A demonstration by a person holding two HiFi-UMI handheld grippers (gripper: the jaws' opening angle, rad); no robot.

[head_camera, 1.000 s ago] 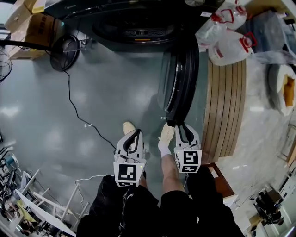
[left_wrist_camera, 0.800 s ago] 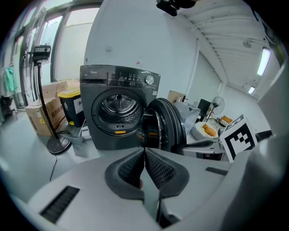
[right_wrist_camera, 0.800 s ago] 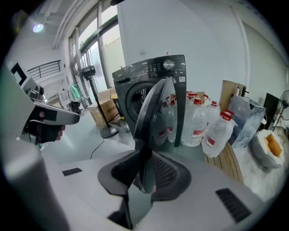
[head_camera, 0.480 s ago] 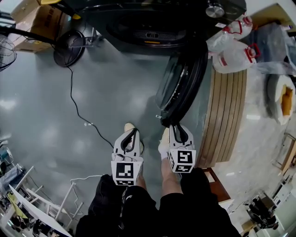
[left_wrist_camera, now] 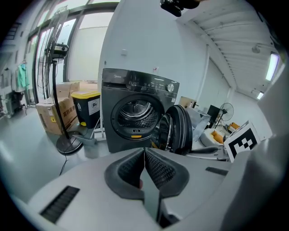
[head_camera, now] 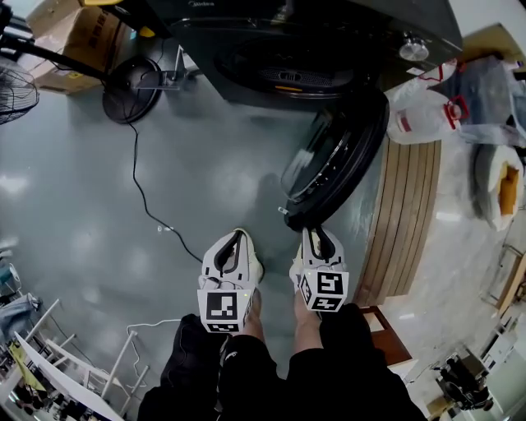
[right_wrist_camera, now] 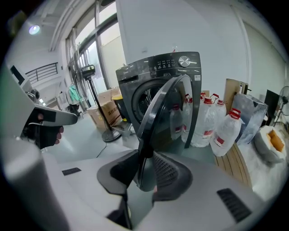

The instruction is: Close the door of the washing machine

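Right gripper view: the right claw is released, its jaws having just been opening, and the rim of the door stands between its pads with a gap on the right side. At its 9 o'clock in the head view, the left claw is clenched on nothing. Farther off, the door hangs half open at 5 o'clock of the washing machine drum mouth.

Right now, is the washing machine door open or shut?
Open. The door stands swung out from the washing machine, and its round drum opening shows uncovered.
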